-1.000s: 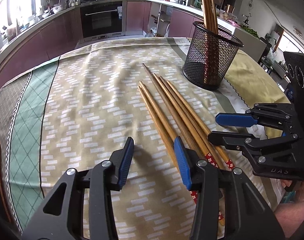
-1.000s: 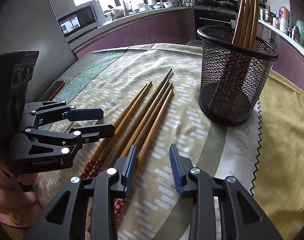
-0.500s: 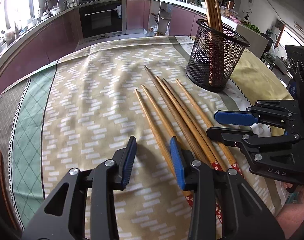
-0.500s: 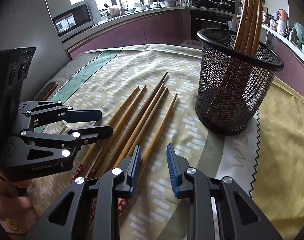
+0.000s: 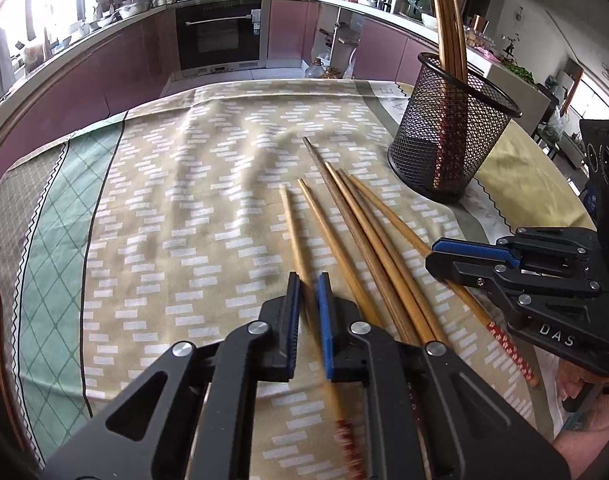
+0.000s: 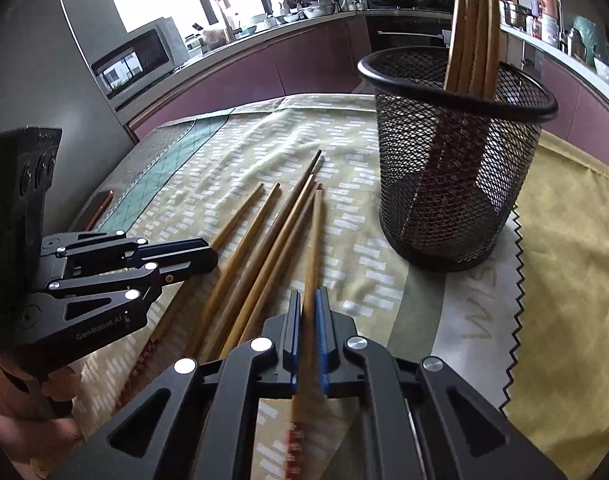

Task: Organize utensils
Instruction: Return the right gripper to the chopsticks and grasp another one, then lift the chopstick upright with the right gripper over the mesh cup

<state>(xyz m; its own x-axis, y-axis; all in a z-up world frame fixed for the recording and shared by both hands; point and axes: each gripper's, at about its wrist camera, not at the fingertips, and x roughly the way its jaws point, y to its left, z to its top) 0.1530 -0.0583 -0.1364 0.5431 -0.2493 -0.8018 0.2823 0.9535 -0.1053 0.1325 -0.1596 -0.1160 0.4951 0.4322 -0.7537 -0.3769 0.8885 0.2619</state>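
Wooden chopstick (image 5: 294, 232) between left gripper (image 5: 308, 280) jaws, another (image 6: 314, 248) between right gripper (image 6: 308, 300) jaws

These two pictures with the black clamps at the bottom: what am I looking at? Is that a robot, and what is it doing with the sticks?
There is no robot here. A person holds a hand-held two-finger tool in each hand, and each tool carries a wide-angle camera looking forward along its fingers. One picture comes from the left tool, the other from the right tool; each also shows the other tool at its side.

On the patterned tablecloth lie five loose wooden chopsticks. A black mesh cup stands beyond them with more chopsticks upright inside.

Each tool has closed on one chopstick: the left on the leftmost chopstick, the right on the rightmost chopstick. Three remain ungripped between them. Presumably the gripped sticks go into the cup next.
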